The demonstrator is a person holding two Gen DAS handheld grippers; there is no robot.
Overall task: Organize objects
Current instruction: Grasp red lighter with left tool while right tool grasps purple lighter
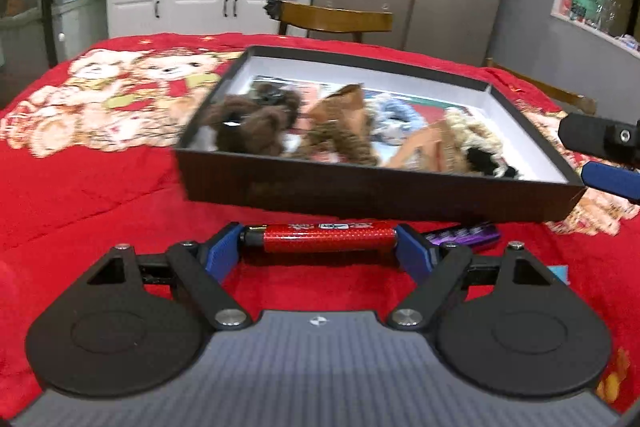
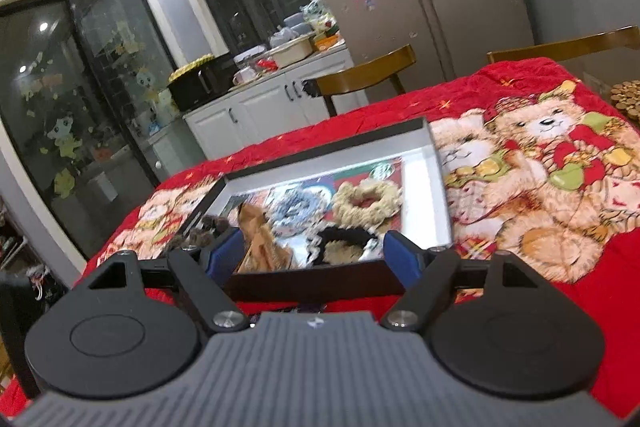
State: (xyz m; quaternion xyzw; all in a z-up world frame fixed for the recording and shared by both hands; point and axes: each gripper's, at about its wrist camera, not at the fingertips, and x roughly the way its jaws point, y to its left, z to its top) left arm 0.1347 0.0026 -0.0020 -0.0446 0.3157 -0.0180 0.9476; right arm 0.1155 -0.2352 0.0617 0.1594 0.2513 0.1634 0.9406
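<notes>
My left gripper (image 1: 320, 247) is shut on a red cylinder with a black end (image 1: 324, 237), held lengthwise between its blue pads just in front of the box. The black shallow box (image 1: 360, 195) lies on the red cloth and holds several scrunchies: brown fluffy (image 1: 256, 123), leopard-print (image 1: 340, 131), blue-white (image 1: 392, 119) and cream (image 1: 472, 131). My right gripper (image 1: 572, 157) stands open beside the box's right end. In the right wrist view the right gripper (image 2: 314, 251) spreads along the box's near wall (image 2: 316, 283); behind it lie the cream scrunchie (image 2: 366, 203) and a black one (image 2: 344, 239).
A purple packet (image 1: 464, 233) lies on the bear-print red cloth (image 1: 100, 167) just in front of the box. A wooden chair (image 1: 336, 17) stands at the table's far edge, with white cabinets (image 1: 180, 9) behind. A round woven mat (image 2: 628, 103) sits at the far right.
</notes>
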